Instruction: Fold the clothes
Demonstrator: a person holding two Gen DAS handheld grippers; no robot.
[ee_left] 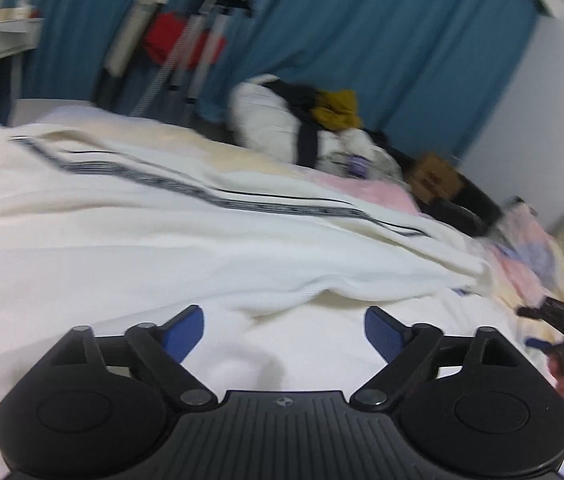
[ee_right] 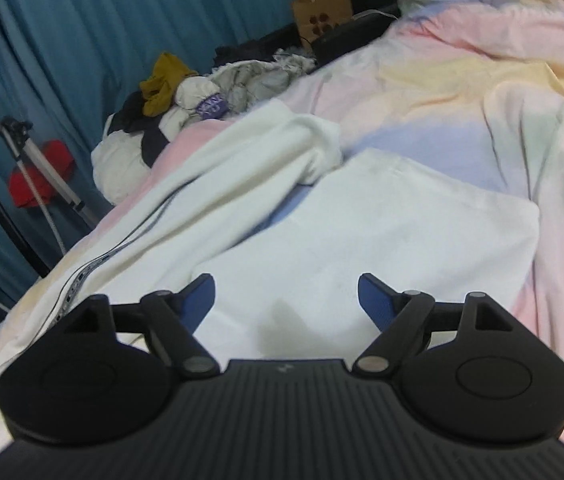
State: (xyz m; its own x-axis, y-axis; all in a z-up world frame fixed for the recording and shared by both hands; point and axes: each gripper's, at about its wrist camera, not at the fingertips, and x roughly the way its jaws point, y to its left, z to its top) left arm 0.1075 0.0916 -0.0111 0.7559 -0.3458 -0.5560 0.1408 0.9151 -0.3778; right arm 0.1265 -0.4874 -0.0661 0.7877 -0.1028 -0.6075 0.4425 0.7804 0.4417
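- Blue-padded fingers of the left hand-held gripper (ee_left: 284, 334) stand spread wide with nothing between them, hovering just above the white garment (ee_left: 161, 248).
- Likewise the right hand-held gripper (ee_right: 286, 300) is spread and empty, poised over a flat white panel of the same garment (ee_right: 382, 240).
- That garment lies on the bed, over the pastel duvet (ee_right: 462, 80), and serves as the landmark here.
- Progress, as I judge it: a fold seems partly made. One flat rectangular section lies smooth on the side of the garment nearer the right gripper, while a long portion with the dark stripe trim (ee_left: 185, 190) runs loose and rumpled along the far side.
- A bunched end (ee_right: 306, 140) of the garment sits crumpled beyond the flat panel, so straightening and further folds look to be left.
- Fabric appears soft, thick and knitted, cream-white, with shallow wrinkles; it should slump if lifted by one edge.
- Beyond the garment a clothes pile (ee_right: 185, 92) waits at the bed's edge, apparently unfolded.
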